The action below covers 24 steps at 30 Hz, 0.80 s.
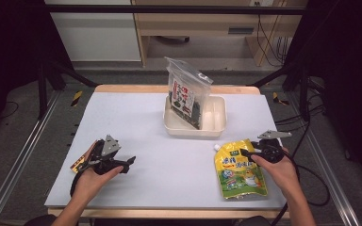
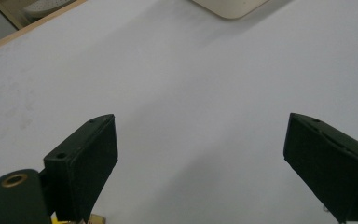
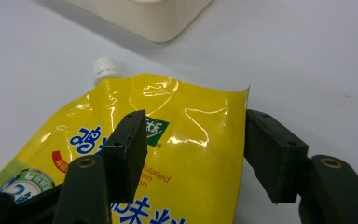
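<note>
Left gripper (image 1: 131,161) low over the bare grey table (image 1: 136,117) near its front left corner, jaws wide apart, nothing between them. Mid-table at the back, cream tray (image 1: 217,123) with a clear snack bag (image 1: 187,93) upright inside. Right gripper (image 3: 195,140) at the top edge of the yellow spouted pouch (image 1: 239,170) lying flat front right, jaws astride that edge, part-way closed, pads not visibly pressing

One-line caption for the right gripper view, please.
Right gripper straddles the top corner of a yellow spouted pouch lying beside a cream tub.

Yellow pouch (image 3: 177,154) bottom cut off
</note>
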Available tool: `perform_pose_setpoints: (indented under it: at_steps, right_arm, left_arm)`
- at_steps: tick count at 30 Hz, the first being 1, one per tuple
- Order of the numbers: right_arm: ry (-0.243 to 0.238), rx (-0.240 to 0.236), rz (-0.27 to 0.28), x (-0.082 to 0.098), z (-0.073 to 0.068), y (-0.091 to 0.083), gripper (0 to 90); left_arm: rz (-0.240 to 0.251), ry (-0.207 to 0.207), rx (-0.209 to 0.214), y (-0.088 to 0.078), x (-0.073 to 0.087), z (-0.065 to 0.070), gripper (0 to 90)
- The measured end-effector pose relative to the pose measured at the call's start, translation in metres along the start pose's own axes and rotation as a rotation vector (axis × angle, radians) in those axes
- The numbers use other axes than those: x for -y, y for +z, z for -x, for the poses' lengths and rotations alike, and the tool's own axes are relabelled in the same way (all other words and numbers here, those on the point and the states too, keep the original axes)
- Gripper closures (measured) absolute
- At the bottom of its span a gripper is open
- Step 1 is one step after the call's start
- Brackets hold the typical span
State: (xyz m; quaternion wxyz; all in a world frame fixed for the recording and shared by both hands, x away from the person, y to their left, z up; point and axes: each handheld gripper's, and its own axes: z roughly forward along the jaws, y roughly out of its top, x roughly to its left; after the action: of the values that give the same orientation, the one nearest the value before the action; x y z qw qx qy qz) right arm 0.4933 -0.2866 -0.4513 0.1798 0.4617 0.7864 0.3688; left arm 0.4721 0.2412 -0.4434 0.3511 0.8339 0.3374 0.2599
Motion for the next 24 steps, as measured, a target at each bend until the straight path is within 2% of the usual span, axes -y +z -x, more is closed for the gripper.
perform_pose_setpoints:
  at_steps: [2, 3, 6, 9, 12, 15, 17, 22, 23, 24]
  right_arm:
    - [-0.006, -0.006, -0.002, 0.001, -0.002, -0.001, 45.6]
    - [-0.02, -0.006, -0.02, 0.002, -0.004, -0.001, 47.2]
    - [-0.04, 0.005, -0.037, 0.003, -0.005, 0.002, 47.7]
    - [-0.029, 0.008, -0.065, 0.005, -0.002, 0.006, 49.4]
    - [-0.026, 0.012, -0.07, 0.005, 0.001, 0.008, 49.8]
    - [0.005, 0.009, -0.075, 0.006, 0.007, 0.012, 47.6]
    - [0.004, 0.003, -0.074, 0.005, 0.009, 0.013, 47.4]
    - [0.027, -0.007, -0.067, 0.002, 0.015, 0.017, 40.4]
    - [0.045, -0.013, -0.058, -0.001, 0.017, 0.019, 38.6]
    - [0.049, -0.017, -0.054, -0.002, 0.019, 0.02, 37.4]
  left_arm:
    - [0.0, -0.003, 0.001, 0.0, 0.0, 0.0, 9.7]
    - [0.0, -0.003, 0.002, 0.0, 0.0, 0.0, 9.7]
    - [0.0, -0.001, 0.003, 0.001, 0.0, 0.001, 9.7]
    - [0.0, -0.002, 0.003, 0.001, 0.0, 0.001, 9.8]
    - [0.007, -0.01, 0.003, 0.002, 0.0, 0.001, 9.8]
    - [0.006, -0.009, 0.004, 0.002, 0.0, 0.002, 9.8]
    - [0.003, -0.005, 0.004, 0.001, 0.0, 0.002, 9.8]
    - [-0.002, 0.0, 0.004, 0.002, 0.0, 0.001, 9.8]
    - [0.005, -0.009, 0.005, 0.002, 0.0, 0.002, 9.8]
    - [-0.005, 0.002, 0.005, 0.002, 0.0, 0.001, 9.8]
